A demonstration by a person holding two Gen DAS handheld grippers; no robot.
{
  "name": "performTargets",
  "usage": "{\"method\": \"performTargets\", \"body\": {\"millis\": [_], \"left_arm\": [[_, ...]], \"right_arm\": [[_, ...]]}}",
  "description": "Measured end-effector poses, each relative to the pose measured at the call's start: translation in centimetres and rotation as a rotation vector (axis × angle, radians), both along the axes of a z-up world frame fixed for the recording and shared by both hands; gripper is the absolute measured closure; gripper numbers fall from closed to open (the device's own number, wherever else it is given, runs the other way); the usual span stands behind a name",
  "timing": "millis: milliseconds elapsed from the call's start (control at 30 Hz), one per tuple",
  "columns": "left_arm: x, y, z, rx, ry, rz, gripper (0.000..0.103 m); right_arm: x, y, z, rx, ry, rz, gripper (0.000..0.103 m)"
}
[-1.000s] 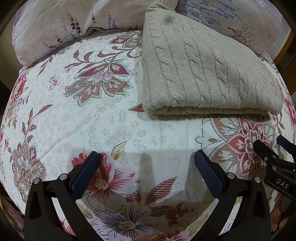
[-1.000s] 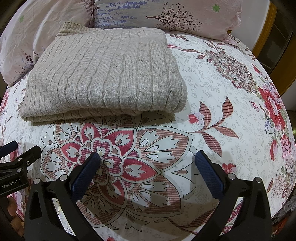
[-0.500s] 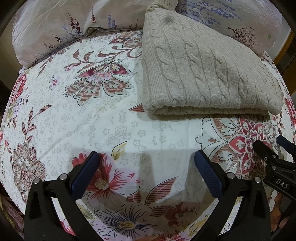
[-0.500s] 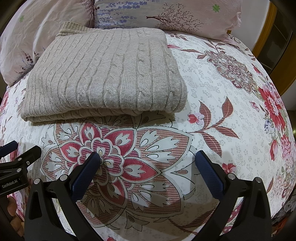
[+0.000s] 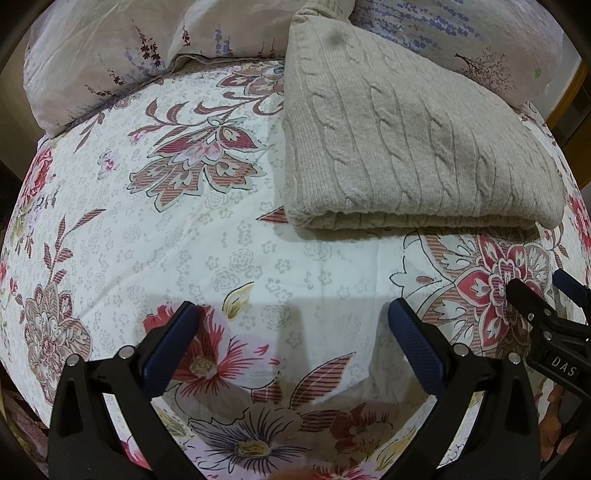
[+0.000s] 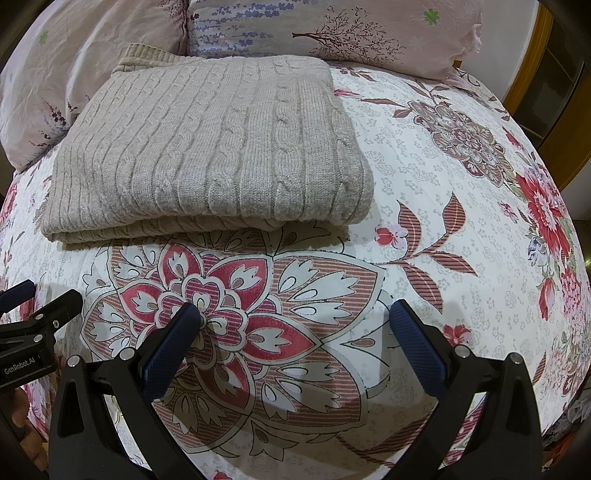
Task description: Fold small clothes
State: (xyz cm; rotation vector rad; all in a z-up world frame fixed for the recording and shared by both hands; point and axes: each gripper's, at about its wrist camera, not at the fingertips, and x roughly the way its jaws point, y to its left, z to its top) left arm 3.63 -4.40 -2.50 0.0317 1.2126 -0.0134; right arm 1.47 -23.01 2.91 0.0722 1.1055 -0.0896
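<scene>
A beige cable-knit sweater [image 5: 413, 147] lies folded in a neat rectangle on the floral bedsheet [image 5: 184, 229], its folded edge toward me. It also shows in the right wrist view [image 6: 210, 158]. My left gripper [image 5: 291, 325] is open and empty, hovering over the sheet short of the sweater and to its left. My right gripper [image 6: 293, 325] is open and empty, over the sheet in front of the sweater's right half. Each gripper shows at the edge of the other's view: the right one [image 5: 546, 295] and the left one [image 6: 40, 302].
Floral pillows [image 6: 332, 33] lie behind the sweater at the head of the bed, also seen in the left wrist view [image 5: 110, 62]. A wooden frame [image 6: 532, 66] stands at the far right beyond the bed. The sheet [image 6: 461, 184] stretches to the right of the sweater.
</scene>
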Motion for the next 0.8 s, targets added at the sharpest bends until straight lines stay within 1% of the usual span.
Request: {"method": "performTargets", "body": {"millis": [800], "left_arm": [[0.1,0.1,0.02,0.0,-0.005,-0.001,0.002]], "right_arm": [[0.0,-0.01,0.0,0.0,0.0,0.001,0.001]]}}
